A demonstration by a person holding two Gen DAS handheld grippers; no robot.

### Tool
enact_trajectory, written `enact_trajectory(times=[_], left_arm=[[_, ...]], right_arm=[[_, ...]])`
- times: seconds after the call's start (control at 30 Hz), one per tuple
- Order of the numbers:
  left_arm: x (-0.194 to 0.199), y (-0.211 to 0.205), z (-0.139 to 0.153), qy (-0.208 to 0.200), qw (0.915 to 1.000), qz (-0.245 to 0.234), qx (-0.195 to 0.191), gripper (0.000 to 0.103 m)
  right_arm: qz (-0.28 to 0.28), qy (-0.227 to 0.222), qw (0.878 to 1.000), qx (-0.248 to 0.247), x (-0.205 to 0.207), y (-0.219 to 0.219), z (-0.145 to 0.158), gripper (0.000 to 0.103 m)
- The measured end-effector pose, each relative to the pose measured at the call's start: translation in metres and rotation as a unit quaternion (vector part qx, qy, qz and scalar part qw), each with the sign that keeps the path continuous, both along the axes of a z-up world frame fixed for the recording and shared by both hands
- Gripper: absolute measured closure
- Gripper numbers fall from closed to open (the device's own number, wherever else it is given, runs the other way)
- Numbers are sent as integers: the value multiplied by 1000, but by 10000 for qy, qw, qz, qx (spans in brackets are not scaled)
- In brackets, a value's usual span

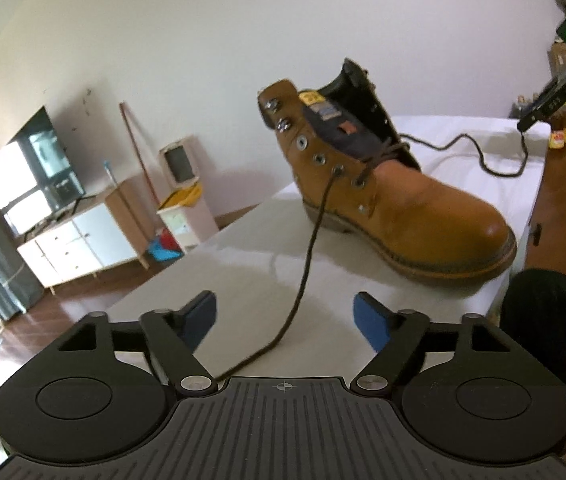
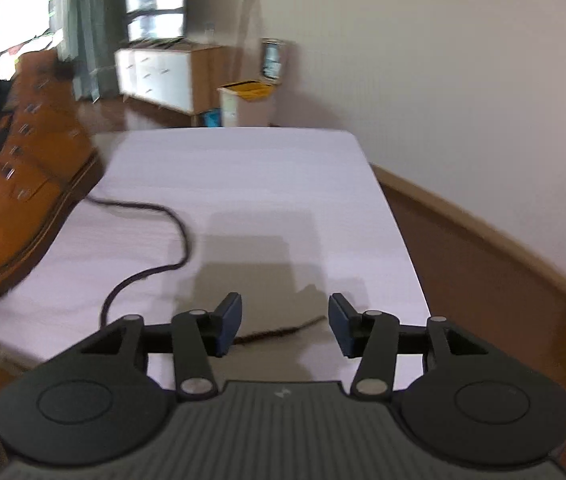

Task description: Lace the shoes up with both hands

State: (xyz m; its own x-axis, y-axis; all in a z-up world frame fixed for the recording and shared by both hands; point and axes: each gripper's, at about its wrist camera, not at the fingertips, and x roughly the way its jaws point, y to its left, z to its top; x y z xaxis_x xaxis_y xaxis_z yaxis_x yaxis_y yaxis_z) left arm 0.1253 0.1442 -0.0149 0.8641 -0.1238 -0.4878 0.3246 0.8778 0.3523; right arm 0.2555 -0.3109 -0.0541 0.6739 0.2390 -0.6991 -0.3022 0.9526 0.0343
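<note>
Right, the tan leather lace-up boot (image 1: pixel 383 196) stands upright on the white table (image 1: pixel 219 280), toe toward the near right corner, its sole close to the right edge in the left wrist view. From one of its lower eyelets a dark brown lace end (image 1: pixel 307 264) runs down across the tabletop and passes between the blue-padded fingers of the left gripper (image 1: pixel 285 316), which stand wide apart and press on nothing; the cord lies loose in the gap. This view alone shows the boot's open tongue, its metal hooks and eyelets, and a second lace end (image 1: pixel 479 152) snaking off the boot's far side toward the right gripper (image 1: pixel 523 126), seen here only as a dark arm at the top right corner. Over on the right wrist view, the boot (image 2: pixel 23 184) is a blurred shape at the left edge, and that same cord (image 2: pixel 155 248) curls across the table (image 2: pixel 283 176) to a frayed tip lying between the right gripper (image 2: pixel 285 322) fingers, which are parted and not pinching it. Only this view shows the table's far rounded corner and right edge, with brown wooden floor (image 2: pixel 483 280) beyond. Bare tabletop lies ahead of both grippers, while the boot crowds its own corner.
</note>
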Motion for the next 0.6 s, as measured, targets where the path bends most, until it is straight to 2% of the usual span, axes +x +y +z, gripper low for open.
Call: enact_trajectory(times=[0.13, 0.23, 0.3, 0.37, 0.53, 0.6], left_arm=[[0, -8, 1, -50, 10000, -67, 50, 15], [0, -10, 0, -18, 9999, -49, 126, 15], [1, -9, -1, -7, 9999, -27, 133, 15], [2, -9, -2, -10, 9999, -3, 109, 15], [5, -13, -1, -52, 9999, -106, 21, 15], [5, -15, 0, -65, 9998, -173, -19, 15]], right_arm=[[-319, 199, 9982, 460, 6, -11, -11, 54], [-411, 270, 9959, 758, 8, -14, -17, 60], [-415, 216, 9962, 732, 8, -11, -19, 66], [-347, 184, 9973, 627, 8, -5, -21, 99], [183, -70, 9995, 249, 0, 23, -13, 100], [489, -277, 9981, 267, -6, 38, -3, 100]])
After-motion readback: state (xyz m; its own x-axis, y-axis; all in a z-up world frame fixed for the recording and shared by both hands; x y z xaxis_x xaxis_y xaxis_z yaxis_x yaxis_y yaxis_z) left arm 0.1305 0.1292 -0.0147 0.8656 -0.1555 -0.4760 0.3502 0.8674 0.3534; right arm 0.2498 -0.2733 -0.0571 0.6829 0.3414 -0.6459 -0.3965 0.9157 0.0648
